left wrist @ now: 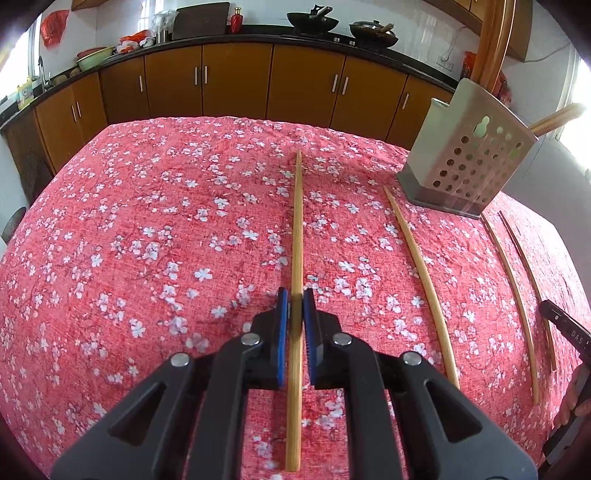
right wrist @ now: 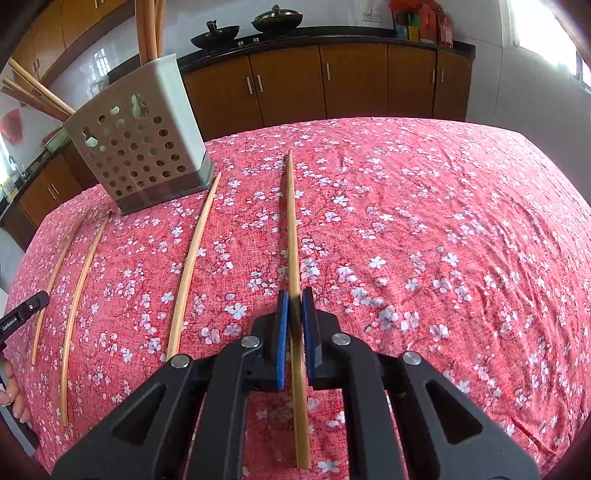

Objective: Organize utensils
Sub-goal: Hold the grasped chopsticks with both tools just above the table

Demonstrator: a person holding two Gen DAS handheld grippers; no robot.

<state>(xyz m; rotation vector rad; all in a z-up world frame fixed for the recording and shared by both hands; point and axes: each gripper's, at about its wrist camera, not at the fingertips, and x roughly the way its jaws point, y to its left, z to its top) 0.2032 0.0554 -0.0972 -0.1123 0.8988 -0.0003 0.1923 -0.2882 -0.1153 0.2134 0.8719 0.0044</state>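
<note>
My left gripper (left wrist: pixel 295 310) is shut on a bamboo chopstick (left wrist: pixel 297 229) that points away over the red floral tablecloth (left wrist: pixel 147 240). My right gripper (right wrist: pixel 295 310) is shut on another bamboo chopstick (right wrist: pixel 291 221), also pointing away. A perforated grey utensil holder (left wrist: pixel 465 162) stands at the far right in the left wrist view and at the far left in the right wrist view (right wrist: pixel 140 147), with several chopsticks in it. In the left wrist view three loose chopsticks lie on the cloth, one nearest me (left wrist: pixel 424 280) and two further right (left wrist: pixel 517 306).
In the right wrist view the loose chopsticks lie left of my gripper, one nearest (right wrist: pixel 192 258) and two more (right wrist: pixel 79 295) further left. Brown kitchen cabinets (left wrist: pixel 236 81) and a counter with woks (left wrist: pixel 312 20) run behind the table. The other gripper's tip (left wrist: pixel 565 325) shows at the right edge.
</note>
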